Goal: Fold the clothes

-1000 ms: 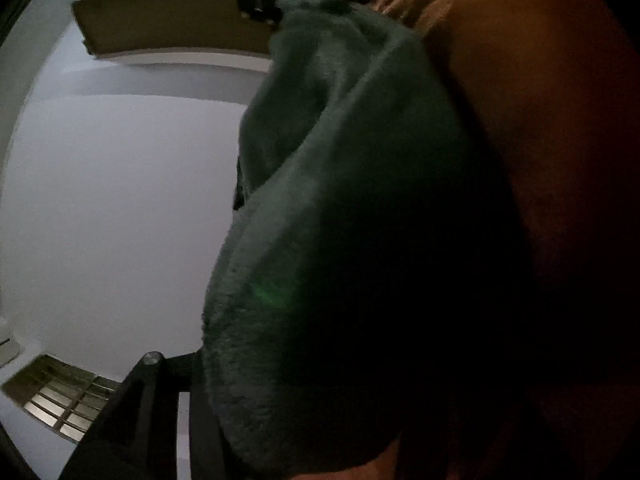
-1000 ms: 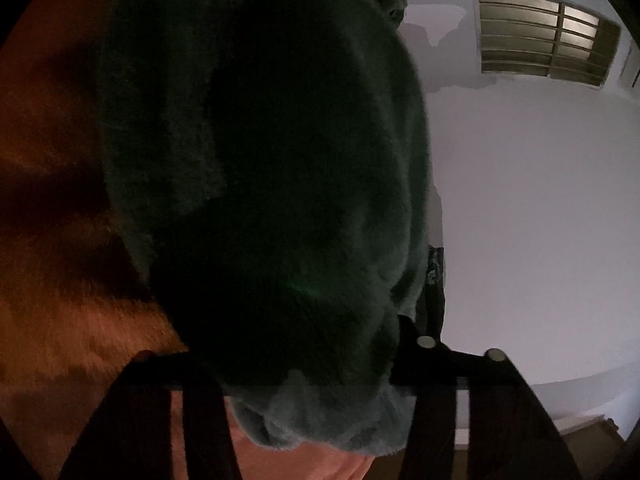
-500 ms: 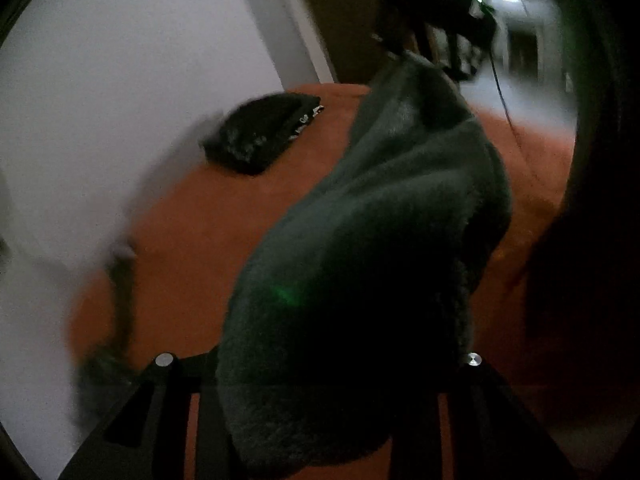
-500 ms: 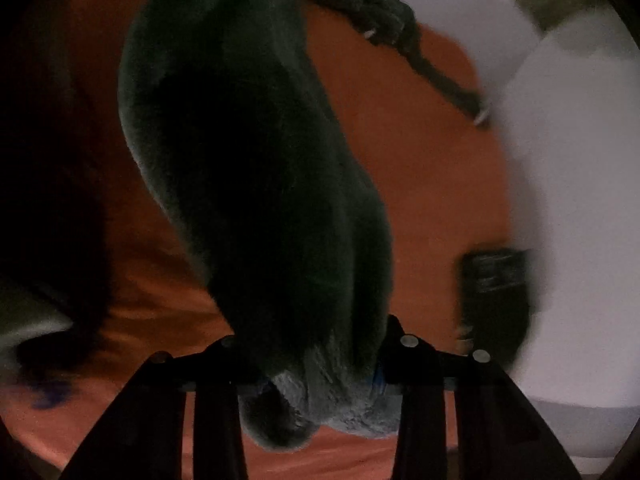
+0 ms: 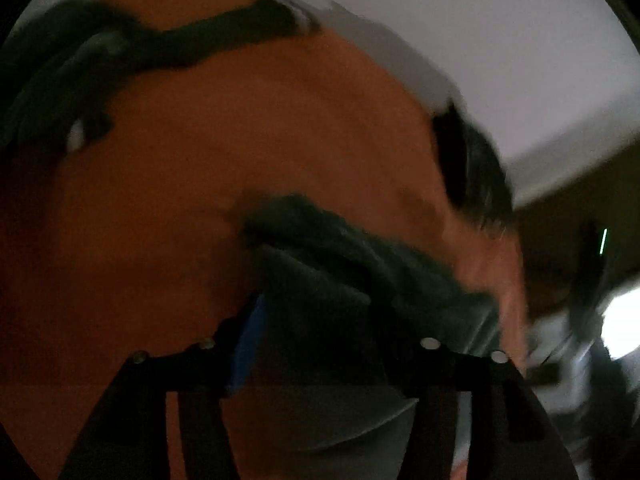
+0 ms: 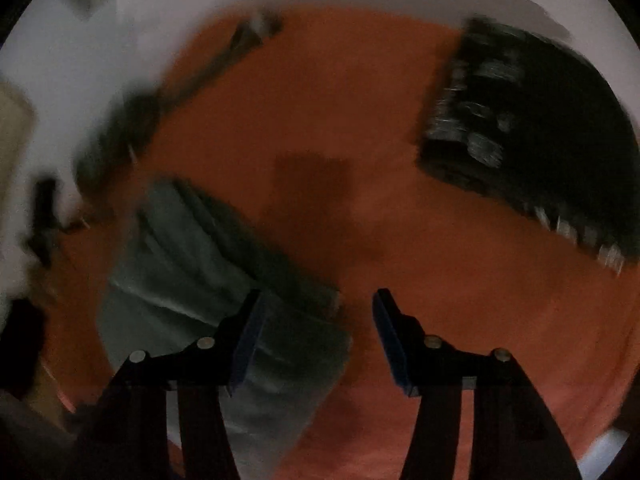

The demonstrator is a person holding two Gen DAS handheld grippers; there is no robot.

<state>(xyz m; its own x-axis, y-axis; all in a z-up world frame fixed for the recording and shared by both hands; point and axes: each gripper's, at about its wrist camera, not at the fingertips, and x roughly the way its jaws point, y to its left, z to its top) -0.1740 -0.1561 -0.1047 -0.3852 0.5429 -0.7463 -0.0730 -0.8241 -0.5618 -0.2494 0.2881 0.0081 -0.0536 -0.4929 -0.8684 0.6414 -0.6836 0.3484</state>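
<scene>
Green fleece garment (image 6: 224, 280) lies bunched on the orange bed cover (image 6: 360, 128), seen in the right wrist view at lower left, partly under the left finger of that tool. Right gripper (image 6: 316, 320): jaws apart, blue pads visible, nothing between them; orange cover shows through the gap. Left gripper (image 5: 316, 320): jaws spread wide, with the same green fleece (image 5: 360, 264) filling the gap between them; whether the pads press on it cannot be told from the blurred, dark frame. A folded black patterned garment (image 6: 532, 132) sits on the cover at upper right, well apart from the fleece. A dark strap-like item (image 5: 224, 36) lies along the far edge of the cover near the white wall (image 5: 500, 40). Both views motion-blurred
</scene>
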